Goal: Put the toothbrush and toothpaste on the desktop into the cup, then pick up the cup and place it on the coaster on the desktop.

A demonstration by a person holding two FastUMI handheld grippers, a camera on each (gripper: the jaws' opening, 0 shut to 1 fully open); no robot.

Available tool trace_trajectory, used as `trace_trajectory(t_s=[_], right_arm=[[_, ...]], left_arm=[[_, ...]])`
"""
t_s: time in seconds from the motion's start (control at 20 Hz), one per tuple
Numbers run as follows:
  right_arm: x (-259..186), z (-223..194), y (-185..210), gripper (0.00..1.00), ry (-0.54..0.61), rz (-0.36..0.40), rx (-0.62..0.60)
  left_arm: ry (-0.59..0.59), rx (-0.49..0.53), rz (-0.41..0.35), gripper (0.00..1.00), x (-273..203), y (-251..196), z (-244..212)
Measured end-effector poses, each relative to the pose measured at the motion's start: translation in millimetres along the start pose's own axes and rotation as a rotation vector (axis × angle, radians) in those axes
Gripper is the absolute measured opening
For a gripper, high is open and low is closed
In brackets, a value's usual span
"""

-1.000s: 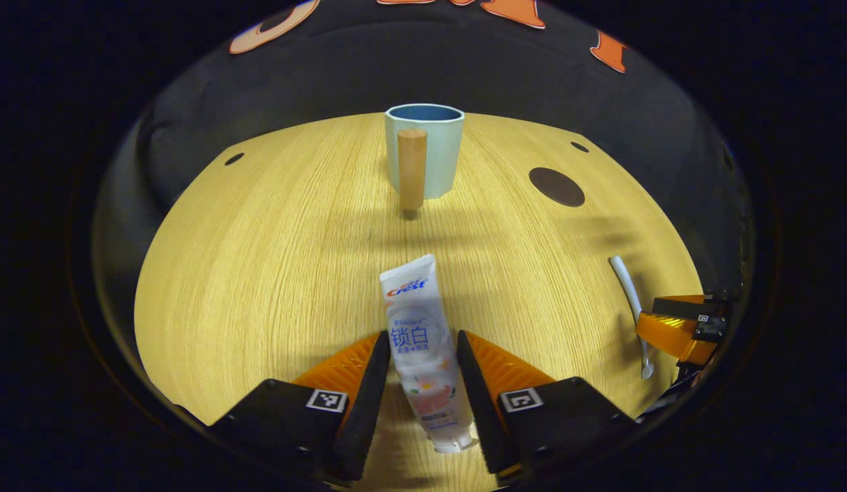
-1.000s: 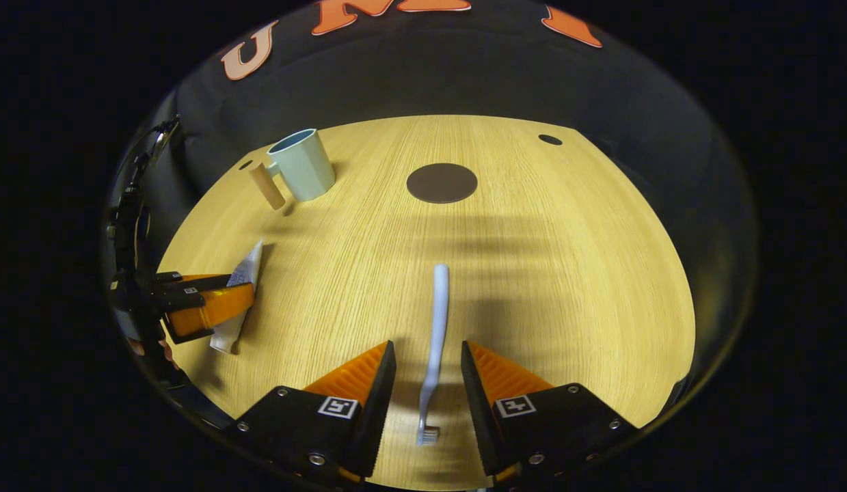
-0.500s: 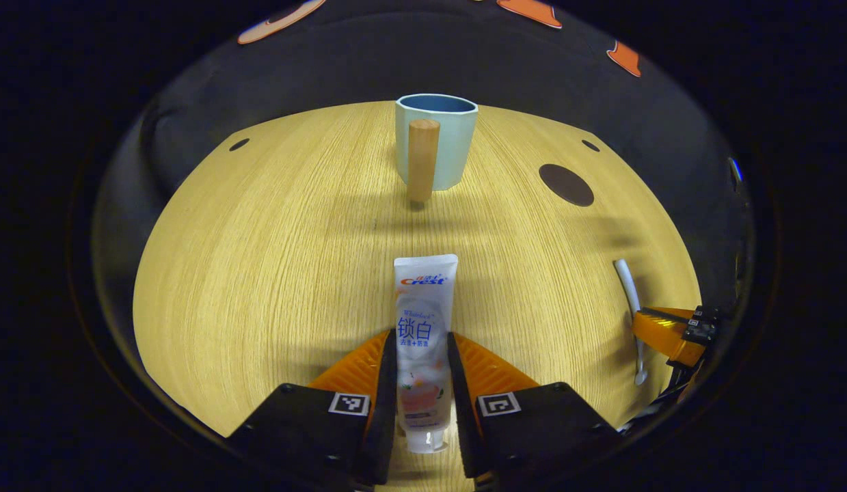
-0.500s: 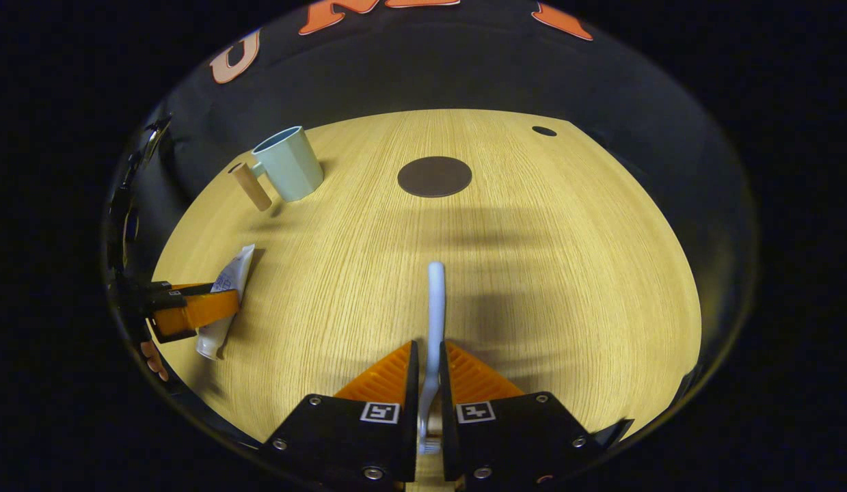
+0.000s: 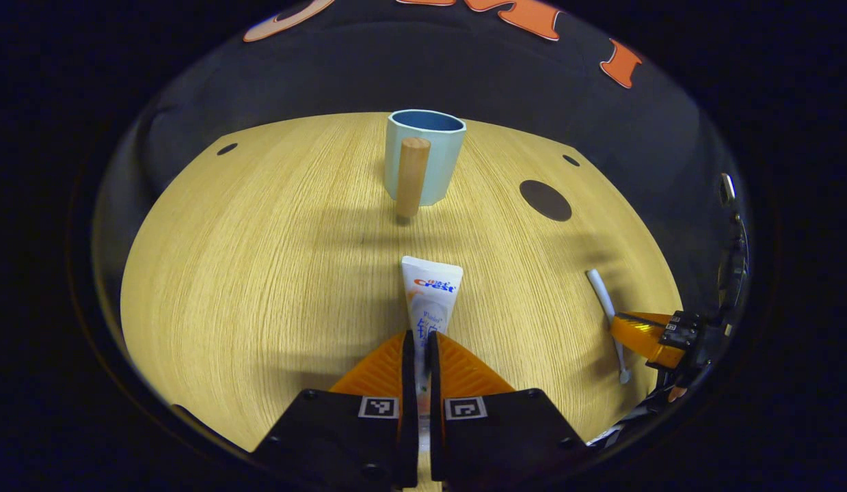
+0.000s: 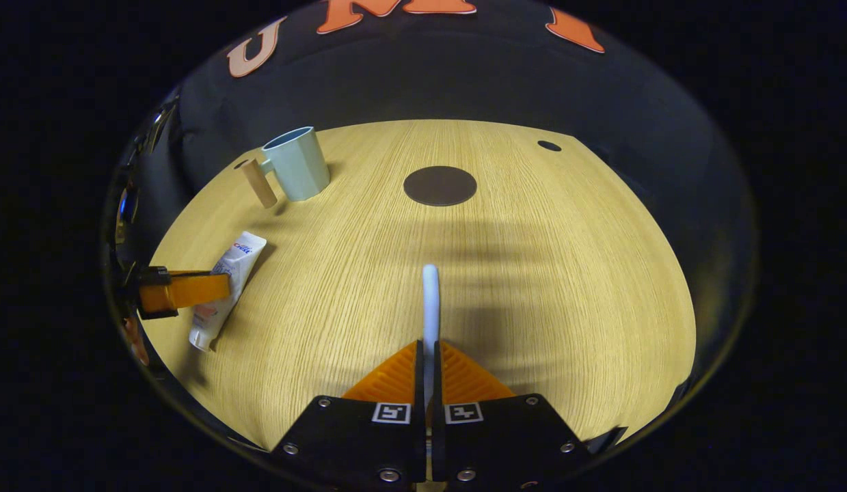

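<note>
My left gripper (image 5: 418, 339) is shut on the white toothpaste tube (image 5: 430, 292), whose flat end sticks out ahead of the fingers over the wooden desktop (image 5: 259, 273). The right gripper (image 6: 428, 350) is shut on the pale toothbrush (image 6: 430, 301), its handle pointing forward. A light blue cup (image 5: 423, 156) with a wooden handle stands at the far side, straight ahead of the toothpaste; it is also the cup (image 6: 297, 162) far left in the right gripper view. The dark round coaster (image 6: 439, 185) lies beyond the toothbrush. The coaster (image 5: 545, 199) sits right of the cup.
In the left gripper view the other gripper (image 5: 645, 335) holds the toothbrush (image 5: 604, 301) at the right edge. In the right gripper view the other gripper (image 6: 180, 290) holds the toothpaste (image 6: 225, 287) at the left, with fingers of a hand (image 6: 132, 338) below. Small dark holes (image 6: 549, 145) dot the desktop corners.
Both grippers went from open around their objects to fully shut on them. The toothpaste tube turned edge-on between the left fingers; the toothbrush is now clamped.
</note>
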State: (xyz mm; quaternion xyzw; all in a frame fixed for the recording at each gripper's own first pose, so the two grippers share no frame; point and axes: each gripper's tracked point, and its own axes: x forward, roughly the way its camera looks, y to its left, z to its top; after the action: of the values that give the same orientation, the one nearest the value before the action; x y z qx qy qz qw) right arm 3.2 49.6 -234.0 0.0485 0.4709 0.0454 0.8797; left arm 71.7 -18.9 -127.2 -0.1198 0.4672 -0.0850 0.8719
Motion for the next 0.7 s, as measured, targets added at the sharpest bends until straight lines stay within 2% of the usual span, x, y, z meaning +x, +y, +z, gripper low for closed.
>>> trace_trajectory(t_s=[0.4,0.7], right_arm=[[-1.1,4.8,-5.6,0.04,-0.036,0.015,0.036],[-6.5,16.3,-6.1,0.04,-0.093,0.039,0.042]], left_arm=[[-0.033,-0.027,-0.066,0.07,-1.3,-3.1,3.0],[-0.081,-0.020,-0.044,0.07,3.0,7.6,13.1]])
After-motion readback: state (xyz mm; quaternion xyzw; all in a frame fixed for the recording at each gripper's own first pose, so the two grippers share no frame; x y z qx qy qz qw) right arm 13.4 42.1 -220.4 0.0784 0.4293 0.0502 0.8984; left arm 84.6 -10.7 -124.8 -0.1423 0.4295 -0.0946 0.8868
